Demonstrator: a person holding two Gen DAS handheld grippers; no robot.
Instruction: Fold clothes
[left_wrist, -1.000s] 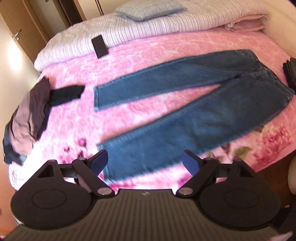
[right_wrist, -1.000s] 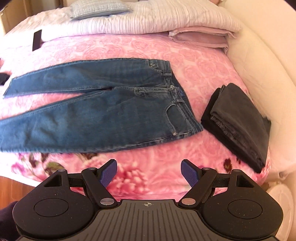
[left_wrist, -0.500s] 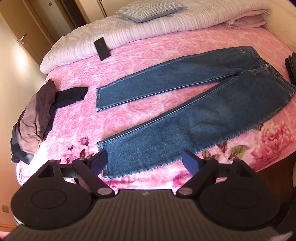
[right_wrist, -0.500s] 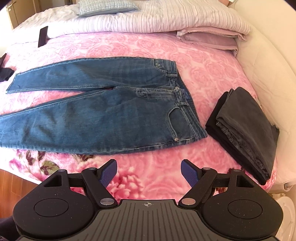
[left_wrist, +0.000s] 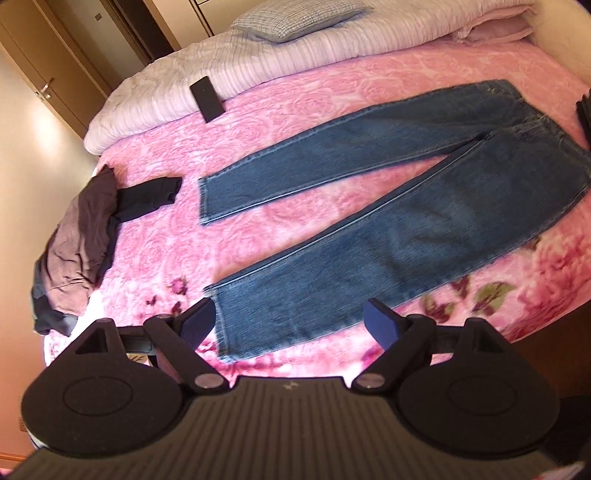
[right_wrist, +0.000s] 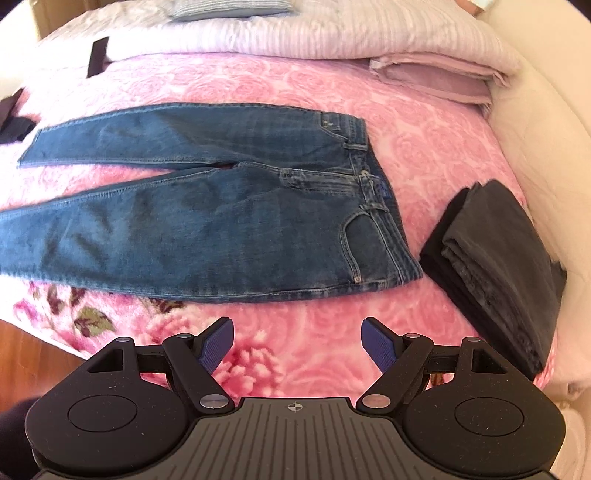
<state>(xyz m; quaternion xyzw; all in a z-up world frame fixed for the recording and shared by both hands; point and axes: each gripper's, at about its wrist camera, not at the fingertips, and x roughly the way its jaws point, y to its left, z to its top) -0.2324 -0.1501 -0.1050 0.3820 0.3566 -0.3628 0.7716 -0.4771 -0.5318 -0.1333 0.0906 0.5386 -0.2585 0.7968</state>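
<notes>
- The left claw stands wide with nothing between its blue pads; it hangs above the hem of the nearer leg of the jeans, near the front edge of the bed.
- The right claw also stands wide and empty, over bare pink blanket between the front edge of the bed and the waist end of the jeans.
- The jeans lie flat and unfolded across the middle of the bed, legs spread in a narrow V, hems toward the left side of the bed and waistband toward the right side.
- The front faces up: fly, button and a front pocket show in the right wrist view.
- Just beyond the waistband, near the right edge of the bed, a folded dark grey garment lies apart from the jeans.
- Near the left edge of the bed sits a crumpled heap of clothes, mauve and dark; a black sleeve reaches from it toward the farther hem without touching it.
- Along the head of the bed runs a pale striped duvet, rolled back, with a checked pillow on top.
- A flat black rectangular object leans on the duvet's edge near the head-left corner.
- Folded pinkish linen is tucked under the duvet at the head-right corner.
</notes>
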